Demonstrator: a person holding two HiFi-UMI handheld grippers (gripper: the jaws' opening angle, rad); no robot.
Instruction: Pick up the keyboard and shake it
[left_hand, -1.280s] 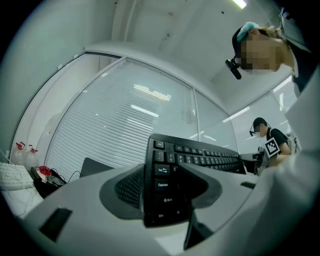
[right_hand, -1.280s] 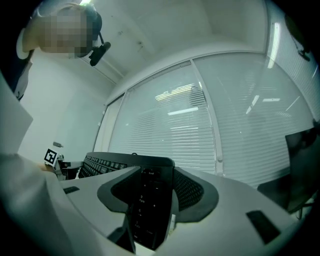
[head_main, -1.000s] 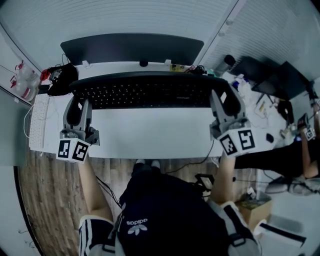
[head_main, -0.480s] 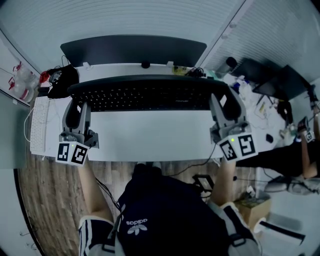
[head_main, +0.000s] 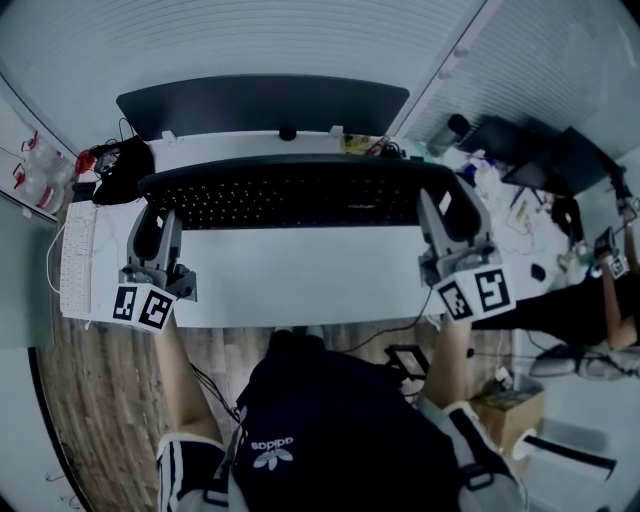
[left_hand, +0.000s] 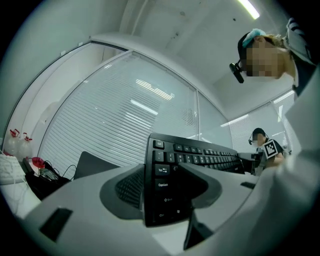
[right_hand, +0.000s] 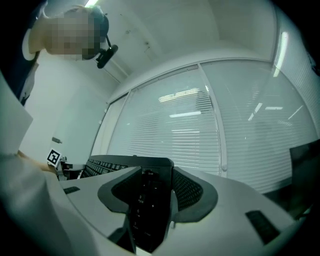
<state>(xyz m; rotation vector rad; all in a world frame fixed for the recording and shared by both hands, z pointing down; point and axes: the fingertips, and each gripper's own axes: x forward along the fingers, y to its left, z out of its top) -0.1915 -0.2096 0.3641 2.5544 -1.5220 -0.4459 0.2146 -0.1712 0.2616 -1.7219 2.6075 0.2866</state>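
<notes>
Two ends of the keyboard stay pinched by the left gripper and right gripper, and it has barely moved, so shaking looks hardly begun.

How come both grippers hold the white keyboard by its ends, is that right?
Only the colour is wrong. The left gripper and right gripper hold the black keyboard by its ends; the white keyboard lies untouched at the desk's left end. The head view shows it.
</notes>
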